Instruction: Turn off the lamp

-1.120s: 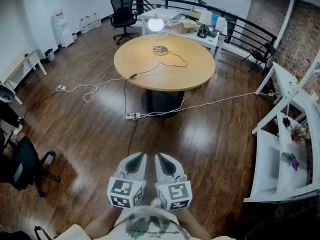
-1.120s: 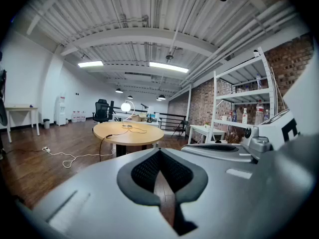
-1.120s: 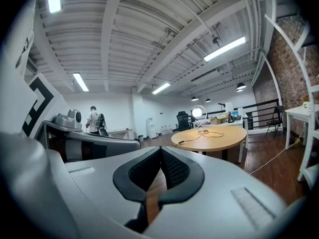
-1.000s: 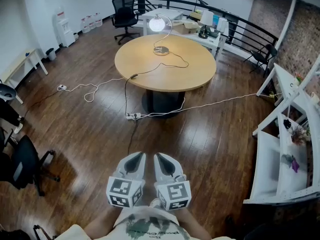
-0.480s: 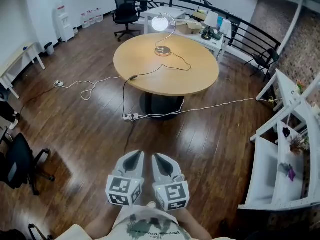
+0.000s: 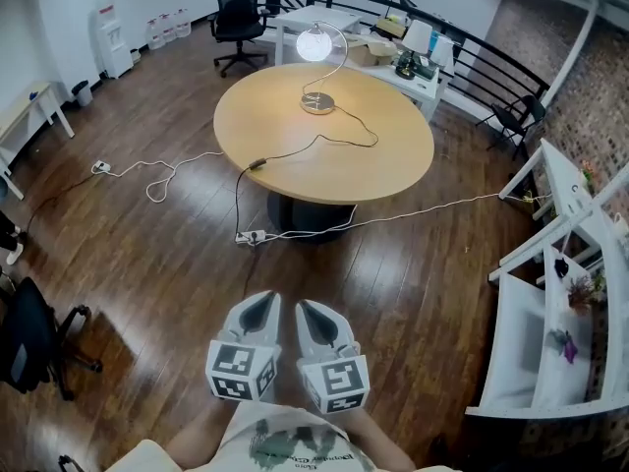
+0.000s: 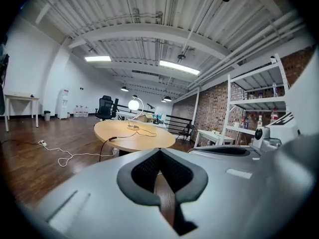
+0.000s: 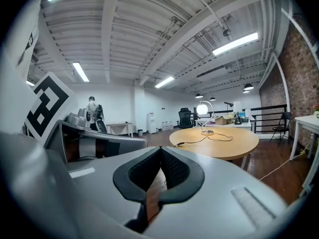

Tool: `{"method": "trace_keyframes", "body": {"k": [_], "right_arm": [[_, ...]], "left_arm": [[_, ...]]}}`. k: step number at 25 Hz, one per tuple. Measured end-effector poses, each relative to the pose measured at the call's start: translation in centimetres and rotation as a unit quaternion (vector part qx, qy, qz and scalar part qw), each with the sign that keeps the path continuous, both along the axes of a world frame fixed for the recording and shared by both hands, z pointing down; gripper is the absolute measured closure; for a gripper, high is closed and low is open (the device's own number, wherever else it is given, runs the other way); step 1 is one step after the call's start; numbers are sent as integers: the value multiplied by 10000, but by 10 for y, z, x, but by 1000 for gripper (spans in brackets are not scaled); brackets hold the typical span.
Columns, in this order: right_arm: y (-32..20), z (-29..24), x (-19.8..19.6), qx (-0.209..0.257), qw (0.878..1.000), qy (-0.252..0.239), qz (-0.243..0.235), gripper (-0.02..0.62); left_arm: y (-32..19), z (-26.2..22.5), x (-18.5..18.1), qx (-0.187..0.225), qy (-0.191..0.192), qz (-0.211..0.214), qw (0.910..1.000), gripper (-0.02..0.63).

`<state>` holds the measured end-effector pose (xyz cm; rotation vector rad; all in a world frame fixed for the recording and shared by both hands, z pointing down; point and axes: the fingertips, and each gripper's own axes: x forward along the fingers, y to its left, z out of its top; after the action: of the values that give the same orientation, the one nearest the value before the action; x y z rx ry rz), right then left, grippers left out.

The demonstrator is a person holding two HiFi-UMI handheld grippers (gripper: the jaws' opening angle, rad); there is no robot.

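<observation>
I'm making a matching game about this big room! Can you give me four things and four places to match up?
Things:
1. lit white globe lamp on a curved silver arm
2. tall white water dispenser
3. white power strip
4. white metal shelf rack

Places:
A. on the dark wooden floor by the table's base
B. right side, near the brick wall
C. far part of the round light wooden table
D. far left, by the white wall

Pairs: 1-C, 2-D, 3-A, 4-B.

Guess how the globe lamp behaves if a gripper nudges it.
The lamp looks top-heavy, its lit globe arched high over a small base, so it is probably tippy. Its cord lies in loose curves, so it is probably floppy.
</observation>
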<state>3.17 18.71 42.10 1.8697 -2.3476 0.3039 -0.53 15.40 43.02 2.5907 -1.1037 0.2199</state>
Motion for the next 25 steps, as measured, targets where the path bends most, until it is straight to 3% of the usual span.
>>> {"method": "trace_keyframes", "body": {"k": [11, 25], "right_arm": [[-102, 13, -6, -182, 9996, 61, 183, 595], [-207, 4, -42, -155, 9997, 138, 149, 595]], "left_arm": [[-106, 8, -2, -136, 35, 237, 9996, 611], [-202, 2, -37, -109, 92, 247, 9996, 611]]}}
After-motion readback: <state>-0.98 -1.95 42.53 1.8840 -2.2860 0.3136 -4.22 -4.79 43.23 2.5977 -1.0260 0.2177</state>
